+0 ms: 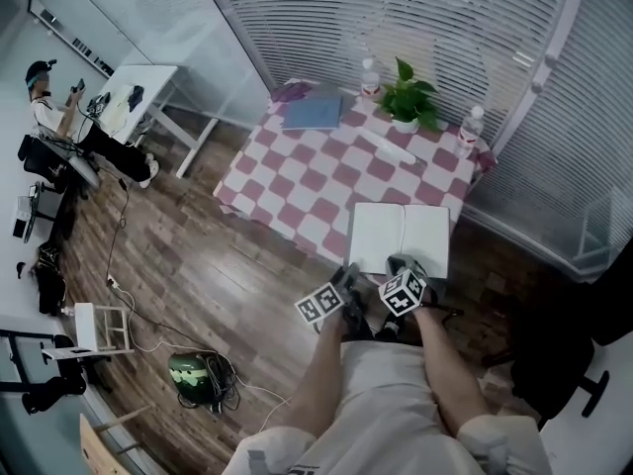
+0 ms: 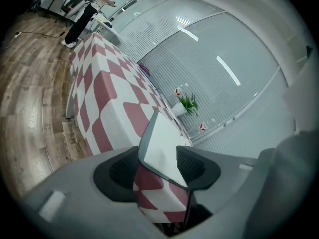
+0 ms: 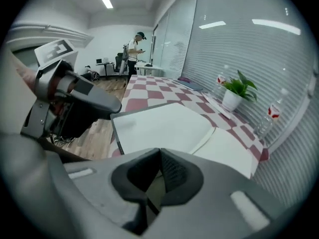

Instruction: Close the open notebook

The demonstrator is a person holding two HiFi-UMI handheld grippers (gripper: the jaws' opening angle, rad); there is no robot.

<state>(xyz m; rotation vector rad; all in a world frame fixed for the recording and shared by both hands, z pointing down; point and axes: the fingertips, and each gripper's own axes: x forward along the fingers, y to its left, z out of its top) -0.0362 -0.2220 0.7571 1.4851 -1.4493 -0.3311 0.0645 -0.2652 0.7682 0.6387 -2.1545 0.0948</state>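
Notebook point(image 1: 401, 237) lay open, blank pages up, at the near edge of the checked counter point(image 1: 316, 171), right in front of the person. Around its near left corner the left tongs point(image 2: 158, 167) stood wide apart, the corner between the pads with neither visibly pressing on it. By the notebook's near edge the right tongs point(image 3: 159, 153) were closed tip to tip, gripping nothing. At the counter's far side sat a blue book point(image 1: 312, 113) and a potted plant point(image 1: 410, 97).
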